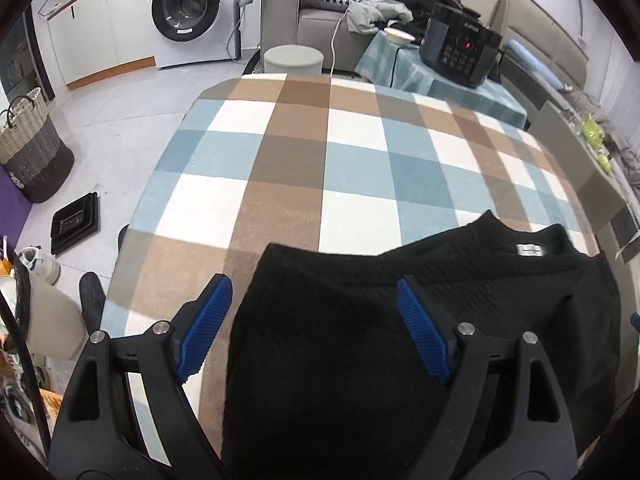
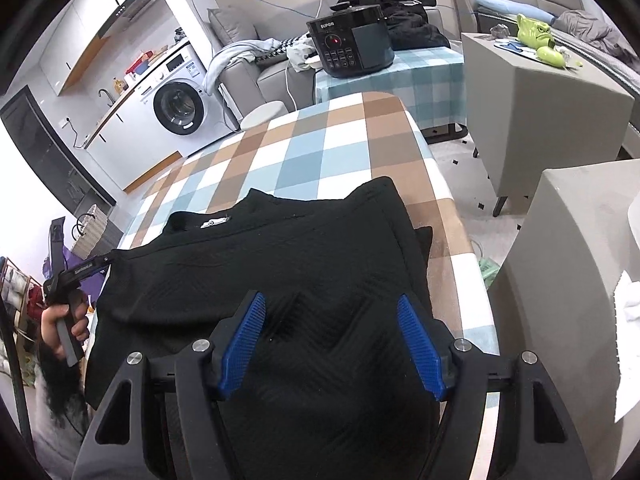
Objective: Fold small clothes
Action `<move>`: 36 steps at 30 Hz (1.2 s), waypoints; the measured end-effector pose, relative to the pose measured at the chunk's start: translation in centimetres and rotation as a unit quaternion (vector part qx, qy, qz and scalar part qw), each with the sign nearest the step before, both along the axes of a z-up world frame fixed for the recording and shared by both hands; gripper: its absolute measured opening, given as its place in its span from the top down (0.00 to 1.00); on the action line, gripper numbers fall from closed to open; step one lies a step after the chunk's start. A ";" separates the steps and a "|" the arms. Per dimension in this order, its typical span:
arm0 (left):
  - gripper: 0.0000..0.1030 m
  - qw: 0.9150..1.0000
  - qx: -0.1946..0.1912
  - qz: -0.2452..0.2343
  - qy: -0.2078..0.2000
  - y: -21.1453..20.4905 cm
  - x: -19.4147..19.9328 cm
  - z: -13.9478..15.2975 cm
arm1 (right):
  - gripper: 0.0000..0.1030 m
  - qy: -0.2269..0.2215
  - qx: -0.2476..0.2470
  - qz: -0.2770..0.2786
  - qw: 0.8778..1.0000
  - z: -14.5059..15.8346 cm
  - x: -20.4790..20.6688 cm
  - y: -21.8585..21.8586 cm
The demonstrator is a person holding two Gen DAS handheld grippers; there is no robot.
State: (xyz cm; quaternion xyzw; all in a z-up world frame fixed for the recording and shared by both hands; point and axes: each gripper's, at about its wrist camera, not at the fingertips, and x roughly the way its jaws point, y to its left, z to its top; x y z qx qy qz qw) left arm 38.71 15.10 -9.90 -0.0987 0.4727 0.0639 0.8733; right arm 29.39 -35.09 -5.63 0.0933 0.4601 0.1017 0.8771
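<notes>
A black textured top (image 1: 360, 340) (image 2: 280, 264) lies on the checked tablecloth (image 1: 352, 152) (image 2: 344, 140), its neckline with a white label (image 1: 528, 250) (image 2: 216, 222) pointing away from me. My left gripper (image 1: 312, 296) hovers over the garment's left edge. It is open, one blue pad (image 1: 204, 328) above the cloth and the other above the fabric. My right gripper (image 2: 331, 302) hangs open over the garment's near right part, where the fabric lies in overlapping layers. Neither gripper pinches anything. In the right wrist view a hand (image 2: 60, 320) holds the left gripper (image 2: 102, 260) at the garment's left corner.
Beyond the table a black rice cooker (image 1: 460, 48) (image 2: 352, 44) sits on a smaller checked table. A washing machine (image 1: 188, 8), a woven basket (image 1: 32, 148) and a round stool (image 1: 294, 60) stand on the floor. Grey cabinets (image 2: 540, 104) stand to the right.
</notes>
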 end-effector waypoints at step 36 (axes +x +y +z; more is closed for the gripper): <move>0.43 0.998 -0.042 0.017 -0.033 4.8 -2.3 -0.2 | 0.32 0.009 -0.047 -0.014 0.999 -2.5 8.6 -0.4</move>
